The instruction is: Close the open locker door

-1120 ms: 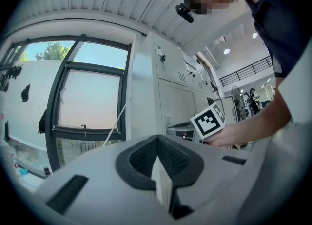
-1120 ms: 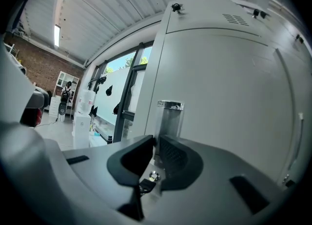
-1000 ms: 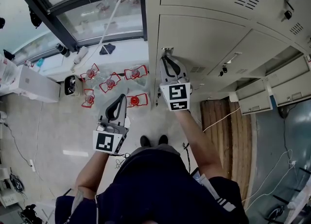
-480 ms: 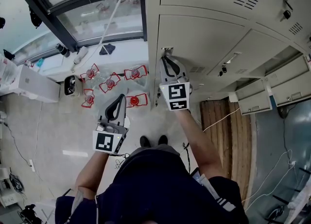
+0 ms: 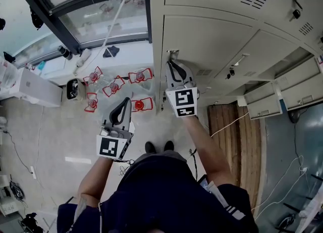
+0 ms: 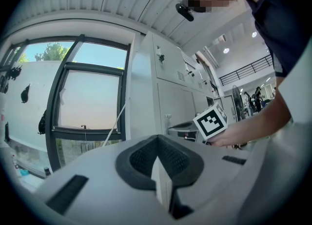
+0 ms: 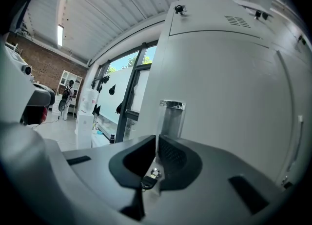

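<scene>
The beige locker door [image 5: 212, 40] lies flush with its frame in the head view. My right gripper [image 5: 171, 66] is against that door's left edge, just under a small metal holder [image 7: 170, 116]. Its jaws have just been closing. They now meet at the tips [image 7: 157, 143], with a small black-headed key [image 7: 150, 176] in a silver lock between them. My left gripper [image 5: 122, 106] hangs lower and to the left, away from the lockers. It is shut [image 6: 157, 159] and holds nothing.
More lockers [image 5: 282, 93] to the right stand with doors ajar. Several red-framed objects [image 5: 116, 85] sit on the floor by the window [image 5: 96, 14]. A white box [image 5: 35, 88] is at the left. Wooden boards [image 5: 232, 126] and cables lie at the right.
</scene>
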`<state>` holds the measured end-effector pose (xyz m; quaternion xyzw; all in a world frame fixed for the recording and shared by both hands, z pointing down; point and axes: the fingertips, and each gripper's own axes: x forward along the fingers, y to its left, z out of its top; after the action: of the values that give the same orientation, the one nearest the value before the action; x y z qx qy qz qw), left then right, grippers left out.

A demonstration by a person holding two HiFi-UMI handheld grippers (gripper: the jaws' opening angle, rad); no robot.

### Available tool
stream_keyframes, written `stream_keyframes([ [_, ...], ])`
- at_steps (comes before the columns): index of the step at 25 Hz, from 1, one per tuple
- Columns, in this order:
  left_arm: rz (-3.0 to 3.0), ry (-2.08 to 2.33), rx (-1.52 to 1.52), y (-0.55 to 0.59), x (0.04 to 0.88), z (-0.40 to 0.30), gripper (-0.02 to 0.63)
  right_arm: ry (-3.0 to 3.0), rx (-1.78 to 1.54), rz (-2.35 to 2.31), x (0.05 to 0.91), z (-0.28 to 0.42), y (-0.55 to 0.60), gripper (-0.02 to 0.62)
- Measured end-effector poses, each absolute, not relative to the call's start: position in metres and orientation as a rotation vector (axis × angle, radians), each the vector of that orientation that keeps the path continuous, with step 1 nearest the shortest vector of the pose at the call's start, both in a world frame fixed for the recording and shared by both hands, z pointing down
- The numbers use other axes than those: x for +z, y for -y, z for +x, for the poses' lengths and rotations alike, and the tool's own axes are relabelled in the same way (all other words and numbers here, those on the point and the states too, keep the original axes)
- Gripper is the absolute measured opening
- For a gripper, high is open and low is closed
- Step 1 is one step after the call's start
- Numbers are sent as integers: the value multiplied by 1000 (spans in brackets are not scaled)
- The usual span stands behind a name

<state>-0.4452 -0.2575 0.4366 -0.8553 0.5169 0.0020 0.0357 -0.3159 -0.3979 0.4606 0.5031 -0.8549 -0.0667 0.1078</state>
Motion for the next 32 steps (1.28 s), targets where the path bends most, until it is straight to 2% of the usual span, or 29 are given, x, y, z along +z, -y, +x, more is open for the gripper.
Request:
stream_keyframes([
  [16,-2600,-1602,-27,256,439,-446,5,2614,-193,1424,448,-309,359,-8],
  [32,-2488,-1712,-4,254,431,-456,3,2597,-150,1475,453,-254,287,-5],
])
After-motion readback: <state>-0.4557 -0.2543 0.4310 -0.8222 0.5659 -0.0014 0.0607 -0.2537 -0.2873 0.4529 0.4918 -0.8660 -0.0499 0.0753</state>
